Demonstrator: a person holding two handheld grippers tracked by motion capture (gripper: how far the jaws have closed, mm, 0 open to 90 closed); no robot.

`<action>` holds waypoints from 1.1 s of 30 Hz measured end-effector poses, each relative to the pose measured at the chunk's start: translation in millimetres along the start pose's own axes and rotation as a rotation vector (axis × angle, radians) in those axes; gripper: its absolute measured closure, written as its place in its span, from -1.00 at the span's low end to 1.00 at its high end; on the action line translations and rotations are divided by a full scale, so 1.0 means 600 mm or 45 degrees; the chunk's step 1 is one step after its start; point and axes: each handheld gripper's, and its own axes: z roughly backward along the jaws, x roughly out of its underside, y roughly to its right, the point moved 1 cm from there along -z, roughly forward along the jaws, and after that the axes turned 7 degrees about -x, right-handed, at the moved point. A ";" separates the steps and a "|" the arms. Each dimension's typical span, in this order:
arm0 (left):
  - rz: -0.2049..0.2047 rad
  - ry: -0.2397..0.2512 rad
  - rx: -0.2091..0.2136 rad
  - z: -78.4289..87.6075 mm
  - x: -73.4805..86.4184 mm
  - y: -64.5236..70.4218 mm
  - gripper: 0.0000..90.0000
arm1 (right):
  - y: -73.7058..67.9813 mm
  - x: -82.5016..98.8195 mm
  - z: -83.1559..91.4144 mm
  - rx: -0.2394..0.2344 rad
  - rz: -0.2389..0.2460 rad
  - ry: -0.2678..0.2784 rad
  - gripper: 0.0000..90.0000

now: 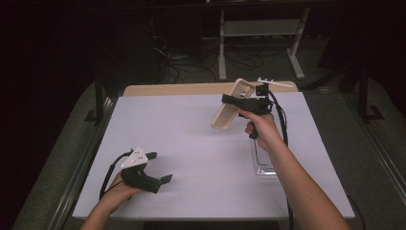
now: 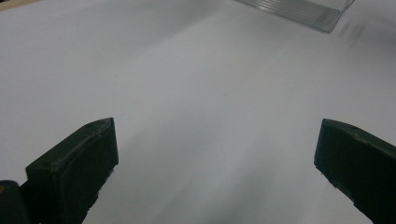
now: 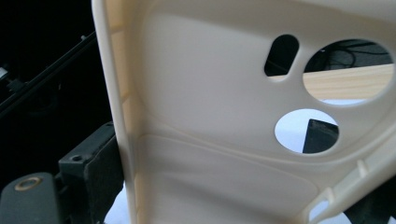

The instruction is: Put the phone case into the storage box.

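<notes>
Right gripper (image 1: 233,101) clamps the cream case (image 1: 231,105) aloft over the counter (image 1: 191,139), lift done and placing left, while left gripper (image 1: 159,167) rests wide, idle.

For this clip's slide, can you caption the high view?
Right gripper lifts a cream phone case above the white table; left gripper rests open.

The room is dark. A white counter (image 1: 201,158) stands on grey floor (image 1: 378,139). Behind it, cables (image 1: 191,62) lie beside a white frame (image 1: 261,33).
</notes>
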 end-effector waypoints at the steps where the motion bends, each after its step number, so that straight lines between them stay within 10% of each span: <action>1: 0.002 0.000 0.001 0.000 0.000 0.000 -1.00 | 0.002 -0.003 0.004 0.010 0.001 0.006 -0.80; 15: -0.002 -0.015 0.010 0.001 0.001 -0.002 -1.00 | 0.027 -0.050 0.042 0.170 0.050 0.010 -0.79; 33: 0.007 -0.014 0.027 -0.003 0.003 0.001 -1.00 | 0.071 -0.093 0.072 0.530 0.157 -0.110 -0.79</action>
